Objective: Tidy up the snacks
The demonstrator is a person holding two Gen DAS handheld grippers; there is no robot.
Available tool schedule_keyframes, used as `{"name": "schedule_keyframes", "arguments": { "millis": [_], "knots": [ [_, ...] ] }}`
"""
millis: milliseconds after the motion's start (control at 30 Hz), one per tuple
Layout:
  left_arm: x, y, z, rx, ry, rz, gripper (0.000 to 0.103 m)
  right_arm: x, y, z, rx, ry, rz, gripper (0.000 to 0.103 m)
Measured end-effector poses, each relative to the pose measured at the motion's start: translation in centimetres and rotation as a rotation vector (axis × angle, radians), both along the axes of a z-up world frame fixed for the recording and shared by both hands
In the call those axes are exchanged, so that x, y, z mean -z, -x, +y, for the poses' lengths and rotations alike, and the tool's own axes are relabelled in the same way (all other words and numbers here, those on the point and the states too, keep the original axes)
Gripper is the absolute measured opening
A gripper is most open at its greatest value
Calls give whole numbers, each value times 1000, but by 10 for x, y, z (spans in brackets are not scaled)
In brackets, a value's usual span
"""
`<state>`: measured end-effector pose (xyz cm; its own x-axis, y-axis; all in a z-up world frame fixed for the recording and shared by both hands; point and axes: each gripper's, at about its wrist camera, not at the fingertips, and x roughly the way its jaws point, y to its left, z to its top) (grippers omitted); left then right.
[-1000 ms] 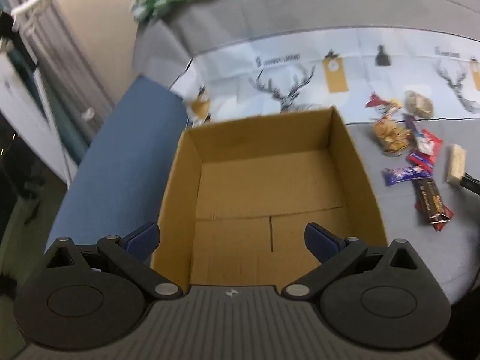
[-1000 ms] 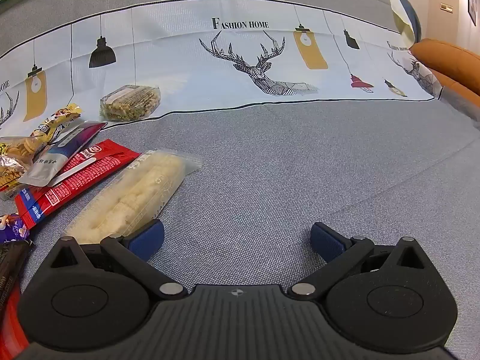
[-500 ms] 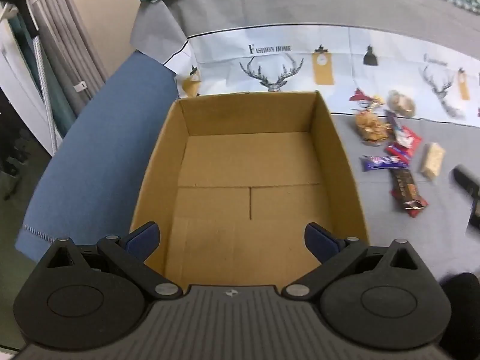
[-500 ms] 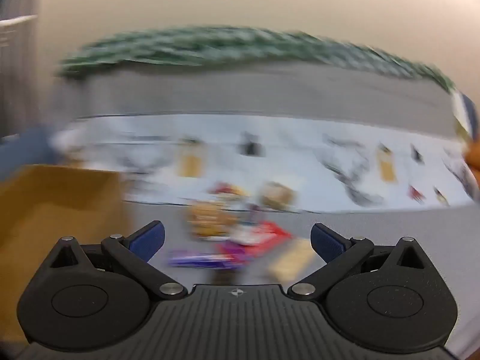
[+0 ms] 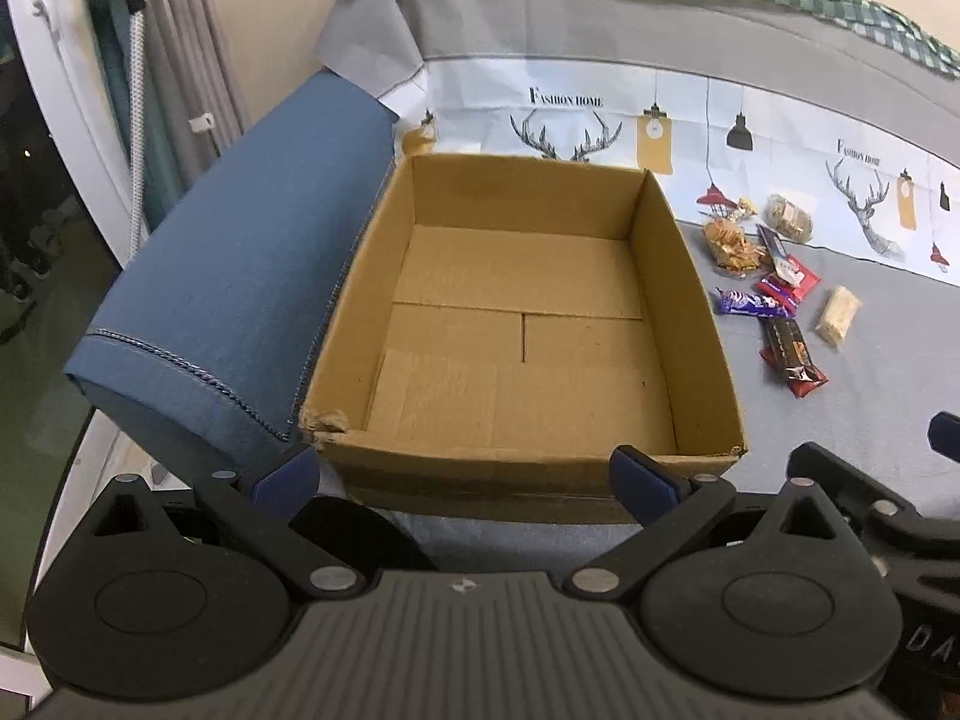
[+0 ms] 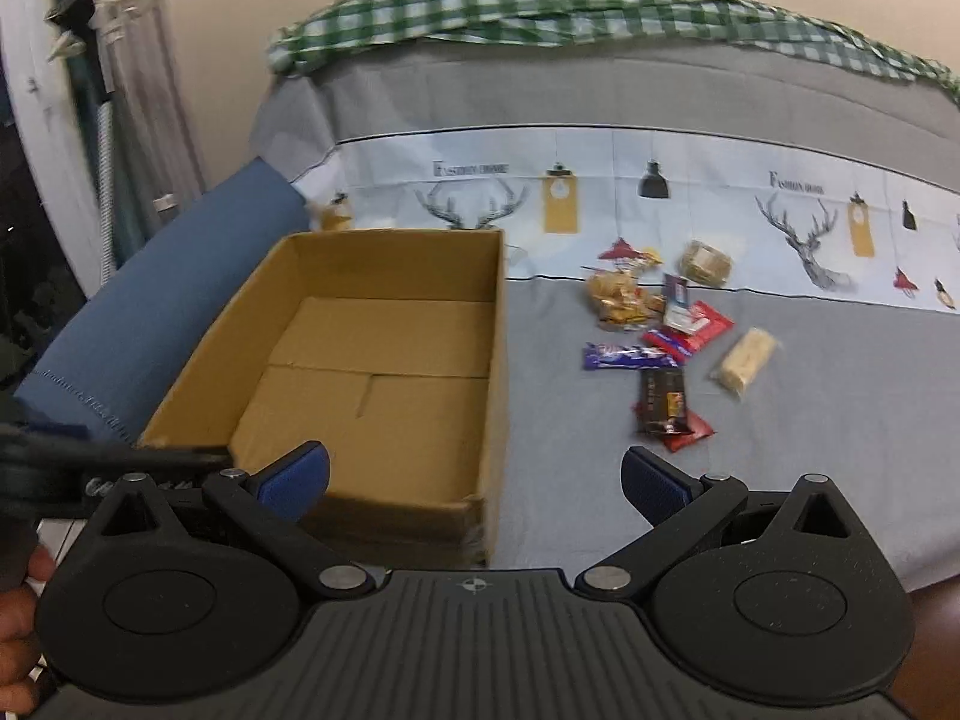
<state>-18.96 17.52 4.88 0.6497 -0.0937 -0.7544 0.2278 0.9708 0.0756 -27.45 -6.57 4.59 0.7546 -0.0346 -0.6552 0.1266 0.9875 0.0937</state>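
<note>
While both grippers hang above the near edge of the grey sofa seat point(image 5: 864, 414), neither holds anything. Farthest left is a blue armrest point(image 5: 240, 276), with the cardboard box point(image 5: 696, 312) just beside it. The box stands open-topped and upright; only its bare floor flaps are visible inside. The left gripper point(image 5: 465, 471) has its blue-padded jaws spread wide, in front of the box's near wall. The right gripper point(image 6: 474, 483) is likewise fully spread, nothing between its pads, framing the box's near right corner.

Right of the box, apart from it, the snacks lie loose on the seat: a crinkled orange bag point(image 6: 618, 297), a purple bar point(image 6: 624, 356), a dark bar point(image 6: 663, 399) on a red wrapper, red-and-white packets point(image 6: 693, 321), a pale cracker pack point(image 6: 744, 360) (clear wrapper), and a brown cake pack point(image 6: 707, 262) against the printed deer cloth point(image 6: 780, 204).
</note>
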Motion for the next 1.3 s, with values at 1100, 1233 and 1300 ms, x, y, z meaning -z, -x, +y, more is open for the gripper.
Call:
{"name": "schedule_keyframes", "arguments": {
  "millis": [1100,1233,1300],
  "knots": [
    [-45,80,-49,-103,-72,-9,103,-17,29,27,-70,18,-49,102],
    [-40,78,-52,-105,-77,-5,103,-14,29,27,-71,11,-46,102],
    [-38,77,-55,-107,-81,-3,103,-13,29,26,-72,9,-44,102]
  ]
}}
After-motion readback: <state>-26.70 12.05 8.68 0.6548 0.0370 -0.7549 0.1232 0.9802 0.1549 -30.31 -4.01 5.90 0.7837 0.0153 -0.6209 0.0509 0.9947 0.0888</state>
